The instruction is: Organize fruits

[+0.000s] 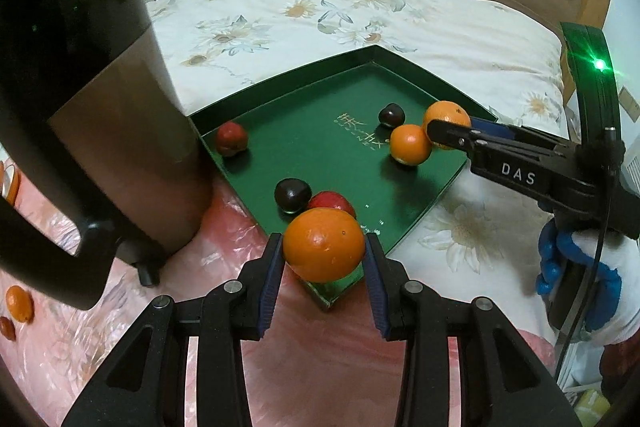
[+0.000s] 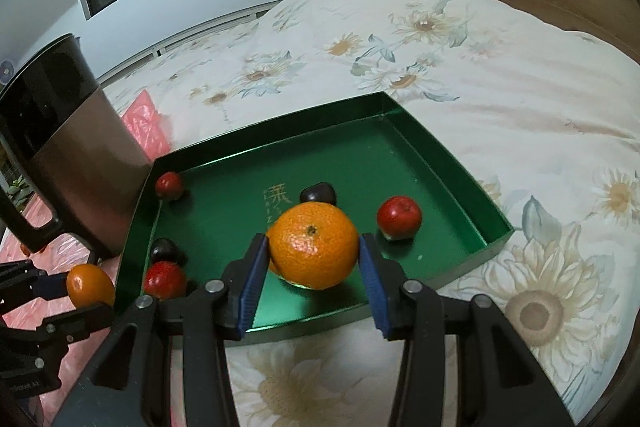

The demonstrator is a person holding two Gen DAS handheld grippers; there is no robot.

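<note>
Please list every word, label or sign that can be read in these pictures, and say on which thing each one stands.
"DAS": white letters on the side of the right gripper, seen from the left wrist view.
Gold characters on the floor of the green tray: stylised, and I cannot read them in either view.
Small white print on the left gripper body, at the lower left edge of the right wrist view: too small and cut off to read.
No other text is visible.

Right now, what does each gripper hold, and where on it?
Each holds an orange by its sides: left gripper one orange, right gripper another orange.
</note>
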